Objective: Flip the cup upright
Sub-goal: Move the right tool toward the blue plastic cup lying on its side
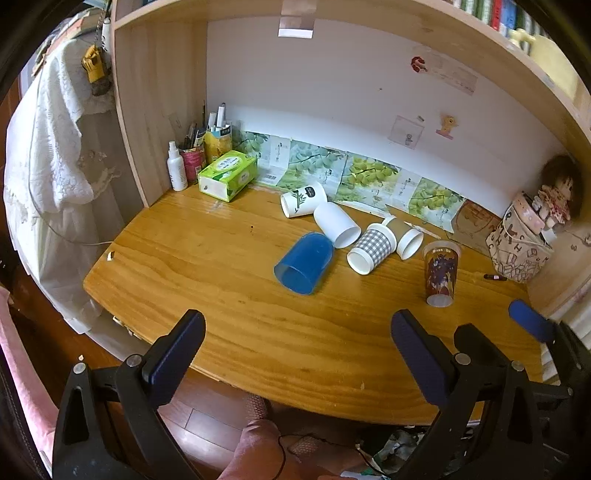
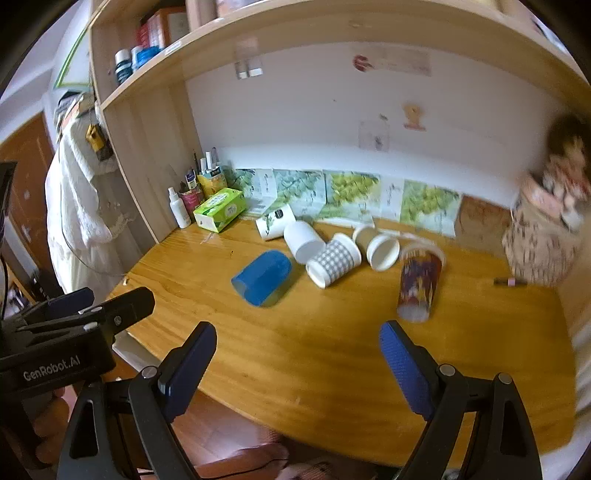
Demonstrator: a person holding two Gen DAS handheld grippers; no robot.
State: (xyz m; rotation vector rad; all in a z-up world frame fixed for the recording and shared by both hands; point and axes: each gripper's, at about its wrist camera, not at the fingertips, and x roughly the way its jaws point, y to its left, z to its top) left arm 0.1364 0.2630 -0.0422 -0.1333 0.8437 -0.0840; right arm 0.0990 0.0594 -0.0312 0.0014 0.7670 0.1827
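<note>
Several cups lie on their sides on the wooden desk [image 1: 221, 295]: a blue plastic cup [image 1: 304, 264], a plain white cup [image 1: 338, 225], a leaf-print white cup [image 1: 303, 199], a grey checked cup [image 1: 371, 245] and a brown-sleeved cup [image 1: 404, 234]. A cartoon-print cup [image 1: 441, 273] stands on the desk with its wider end on top. The same cups show in the right wrist view, with the blue cup [image 2: 264, 277] and print cup [image 2: 421, 282] nearest. My left gripper [image 1: 297, 332] is open and empty over the desk's front edge. My right gripper [image 2: 297, 343] is open and empty beside it.
A green tissue box [image 1: 228, 175], a white spray bottle [image 1: 176, 167] and pen holders [image 1: 218, 142] stand at the back left. A patterned bag with a doll [image 1: 526, 243] sits at the right. A shelf [image 1: 332, 11] hangs overhead. The right gripper's fingers [image 1: 532, 321] show at the left view's edge.
</note>
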